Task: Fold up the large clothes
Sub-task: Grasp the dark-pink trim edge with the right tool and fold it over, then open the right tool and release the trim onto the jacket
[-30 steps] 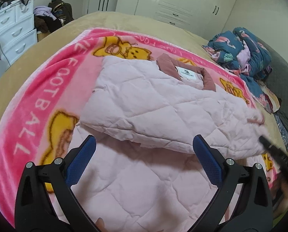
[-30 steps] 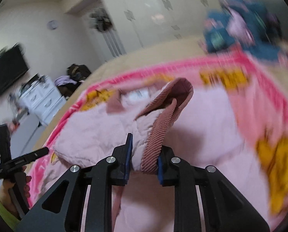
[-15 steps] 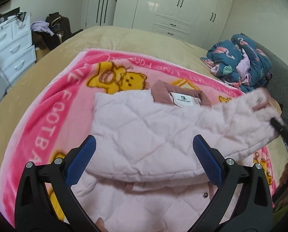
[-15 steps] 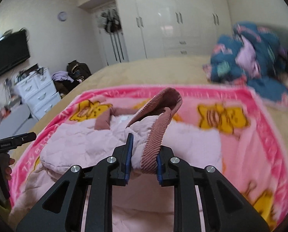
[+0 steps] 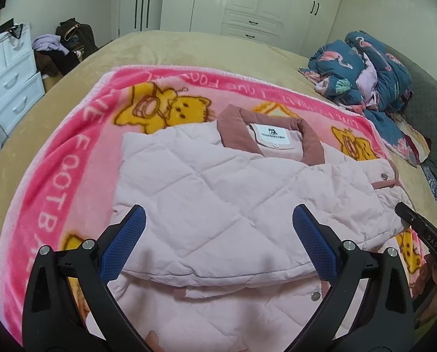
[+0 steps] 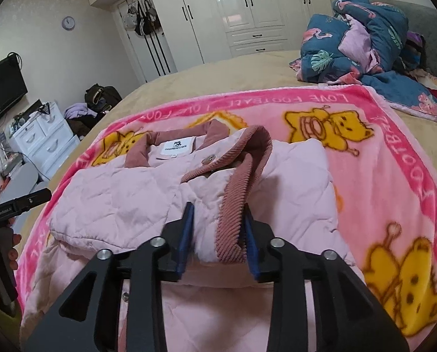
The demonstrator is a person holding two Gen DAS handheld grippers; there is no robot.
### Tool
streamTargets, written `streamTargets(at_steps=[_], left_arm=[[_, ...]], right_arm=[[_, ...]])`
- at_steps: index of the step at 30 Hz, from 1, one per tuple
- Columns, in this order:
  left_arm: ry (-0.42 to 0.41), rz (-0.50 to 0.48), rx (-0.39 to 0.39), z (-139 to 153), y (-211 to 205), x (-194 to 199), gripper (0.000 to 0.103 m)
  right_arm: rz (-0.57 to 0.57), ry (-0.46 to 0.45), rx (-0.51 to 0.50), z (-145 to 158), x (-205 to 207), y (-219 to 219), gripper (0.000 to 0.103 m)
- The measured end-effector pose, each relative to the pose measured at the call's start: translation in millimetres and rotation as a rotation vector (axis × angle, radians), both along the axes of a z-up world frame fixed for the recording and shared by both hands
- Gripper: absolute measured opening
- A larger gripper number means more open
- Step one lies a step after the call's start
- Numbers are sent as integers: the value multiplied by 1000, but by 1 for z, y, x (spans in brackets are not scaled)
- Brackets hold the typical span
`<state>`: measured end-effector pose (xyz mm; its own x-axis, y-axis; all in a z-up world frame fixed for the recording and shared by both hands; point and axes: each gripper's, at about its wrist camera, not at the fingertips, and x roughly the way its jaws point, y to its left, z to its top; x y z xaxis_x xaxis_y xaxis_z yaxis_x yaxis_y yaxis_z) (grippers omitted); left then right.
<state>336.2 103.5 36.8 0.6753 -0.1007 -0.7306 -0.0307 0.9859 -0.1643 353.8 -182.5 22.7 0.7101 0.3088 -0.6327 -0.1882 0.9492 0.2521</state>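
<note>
The right claw [image 6: 218, 231] is seen partly spread with the corduroy cuff [image 6: 233, 220] between its pads, grip uncertain, while the left claw [image 5: 218, 240] is held wide open and empty above the jacket [image 5: 224, 193], which is laid folded on the blanket [image 5: 57, 182] covering the bed [image 5: 189, 47].
</note>
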Motion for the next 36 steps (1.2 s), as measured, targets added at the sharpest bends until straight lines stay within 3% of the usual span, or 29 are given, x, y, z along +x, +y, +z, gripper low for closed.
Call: streamTargets(at_steps=[6,8,13,16,24,36], left_arm=[[10,3,-11,-4,0,0,94],[10,3,-11,-5,0,0,94],[11,5,-11,-5,0,0,94],[22,0,-9,-8,-1,1,94],[147,-13,8,-51,-4,10,94],[164,-20,-37,-80,7,11,95]], right_arm=[[-30,-15,-1,4,-10,-5,51],[-67,-34,-12,8,-14,-8,64],[-71,-57,-3,16,-19,-8,65],[-54,-68,-18,20,-21,1,71],[21,-78,-49,27,-18,34,79],[144,15,-157,9,12,101,83]])
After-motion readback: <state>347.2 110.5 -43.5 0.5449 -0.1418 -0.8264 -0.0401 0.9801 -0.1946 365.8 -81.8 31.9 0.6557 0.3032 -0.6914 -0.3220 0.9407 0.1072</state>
